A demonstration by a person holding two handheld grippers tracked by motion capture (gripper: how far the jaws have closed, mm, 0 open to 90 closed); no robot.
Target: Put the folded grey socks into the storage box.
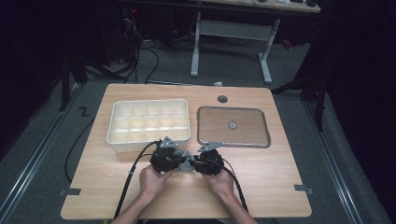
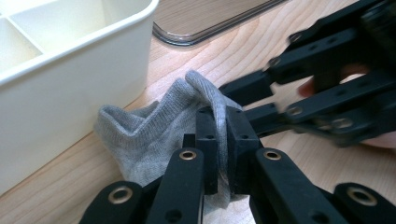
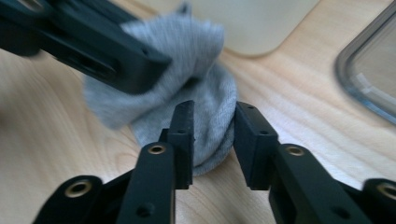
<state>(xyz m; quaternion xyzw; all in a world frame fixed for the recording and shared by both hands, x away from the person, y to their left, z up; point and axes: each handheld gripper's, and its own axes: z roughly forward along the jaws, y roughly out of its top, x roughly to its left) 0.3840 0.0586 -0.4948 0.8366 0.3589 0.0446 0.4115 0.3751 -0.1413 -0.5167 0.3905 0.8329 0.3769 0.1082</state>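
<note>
Grey sock (image 2: 154, 135) lies near the surface's (image 1: 280, 186) front edge. Left claw (image 2: 223, 140) clenched on a fold, anchoring it; right claw (image 3: 212, 140) released, straddling the bundle for regrasping.

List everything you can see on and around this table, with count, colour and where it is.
sock: one, grey, near the table's front edge between the two grippers
divided box: one, cream, left half of the table
tray: one, clear with dark rim, right half
table: one, light wood
second desk: one, white legs, behind the table
cables: several, black, on the floor behind
left gripper: one, black, shut on the sock
right gripper: one, black, jaws apart around the sock
hands: two, bottom edge
</note>
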